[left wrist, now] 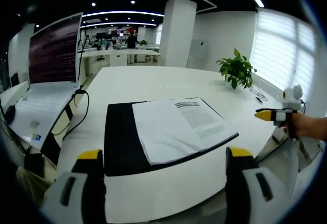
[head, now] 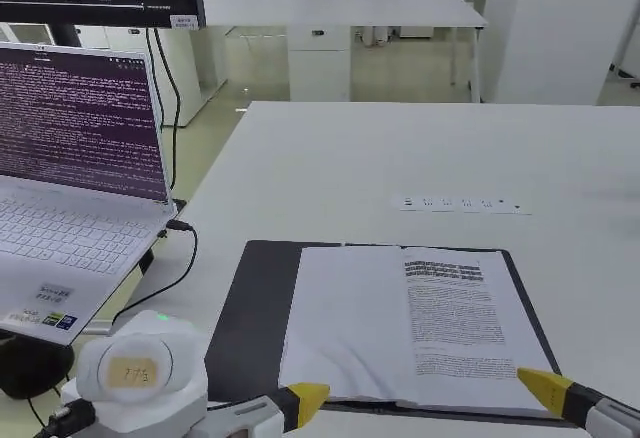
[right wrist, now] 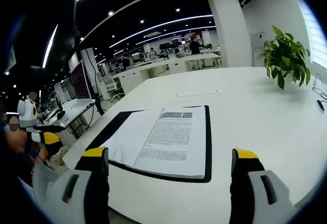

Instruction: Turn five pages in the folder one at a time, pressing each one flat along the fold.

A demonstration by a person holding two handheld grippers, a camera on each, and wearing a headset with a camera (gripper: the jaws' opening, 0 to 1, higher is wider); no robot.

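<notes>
- The folder [head: 252,318] lies open and flat on the white table [head: 400,158], with its near edge close to the table's front edge
- The black cover shows as a wide band on the left, and a thin black border runs round the right side
- There are two leaves on top: a blank page [head: 345,323] on the left and a printed page [head: 455,318] on the right, with dark heading lines across its top
- The left gripper [left wrist: 164,154] has its jaws spread wide with nothing between them; in its own view the yellow tips sit short of the folder, with bare table between
- In the head view its yellow tip is low at the folder's near-left corner (whether it touches there, I cannot tell)
- The right gripper [right wrist: 169,153] is also spread wide and holding nothing, aimed at the printed page from the near-right side, clear of the folder
- A laptop [head: 70,158] stands open off to the left, its screen full of text, with a black cable [head: 175,278] looping down beside it
- A potted plant [left wrist: 236,68] sits on the far right of the table, well apart from the folder
</notes>
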